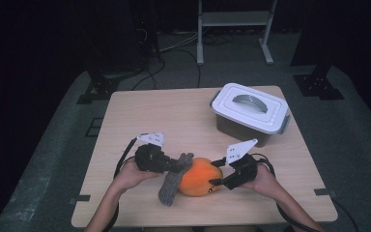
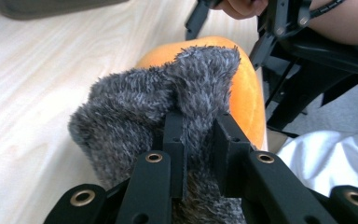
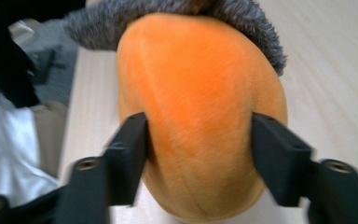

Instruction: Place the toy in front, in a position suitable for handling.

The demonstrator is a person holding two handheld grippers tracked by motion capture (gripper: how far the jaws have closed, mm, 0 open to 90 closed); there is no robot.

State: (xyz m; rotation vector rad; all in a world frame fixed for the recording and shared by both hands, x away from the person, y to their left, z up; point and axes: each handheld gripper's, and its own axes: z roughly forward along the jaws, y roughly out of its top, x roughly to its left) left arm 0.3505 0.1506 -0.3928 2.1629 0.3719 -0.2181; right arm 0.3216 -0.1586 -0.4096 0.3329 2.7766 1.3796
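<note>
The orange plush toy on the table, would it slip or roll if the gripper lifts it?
The orange plush toy looks soft: its fuzzy sides probably dent under the right hand-held gripper, so slipping seems unlikely. Its rounded, egg-like body could roll on the table. It is likely light for its size.

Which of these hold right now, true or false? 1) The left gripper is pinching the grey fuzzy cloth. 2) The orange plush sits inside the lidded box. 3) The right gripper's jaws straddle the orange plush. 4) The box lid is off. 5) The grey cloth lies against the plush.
1) True: the left gripper is shut on the grey fuzzy cloth.
2) False: the orange plush lies on the table, apart from the lidded box.
3) True: the right gripper has a jaw on each side of the plush, pressing its flanks.
4) False: the white lid sits on the box.
5) True: the cloth drapes over the plush's end.
</note>
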